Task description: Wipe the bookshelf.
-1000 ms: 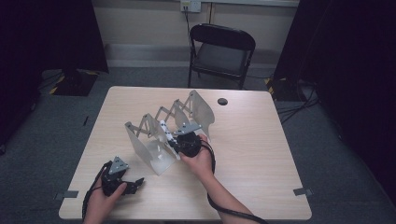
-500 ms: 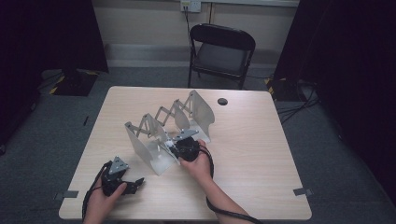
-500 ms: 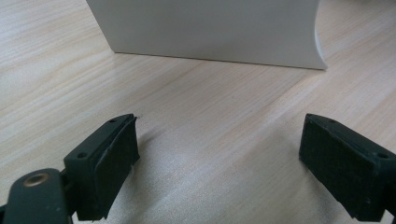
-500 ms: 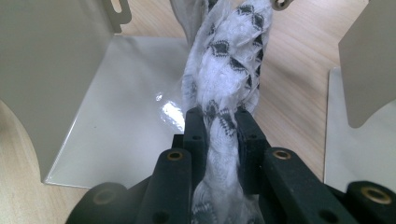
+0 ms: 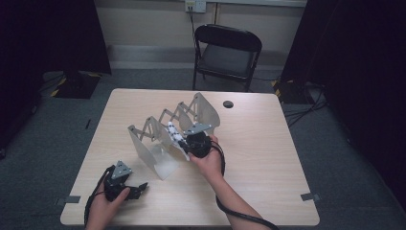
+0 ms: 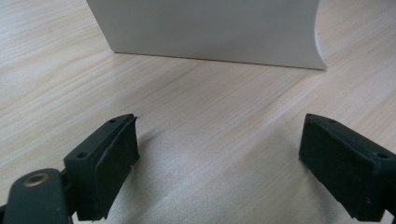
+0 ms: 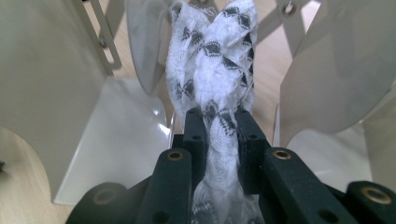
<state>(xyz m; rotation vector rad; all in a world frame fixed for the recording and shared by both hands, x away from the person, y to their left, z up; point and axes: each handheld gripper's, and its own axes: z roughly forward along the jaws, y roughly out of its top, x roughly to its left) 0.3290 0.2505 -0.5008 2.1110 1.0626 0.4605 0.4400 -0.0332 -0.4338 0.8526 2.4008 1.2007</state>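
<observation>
right gripper (image 7: 219,128): clamped on the patterned cloth (image 7: 212,60), right over the rack (image 5: 158,139)
left gripper (image 6: 219,163): jaws apart, resting on the desk (image 5: 268,158)

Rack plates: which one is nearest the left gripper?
The front end plate of the white rack, at the table's near side; the left gripper lies just before it, the others stand farther back.
</observation>
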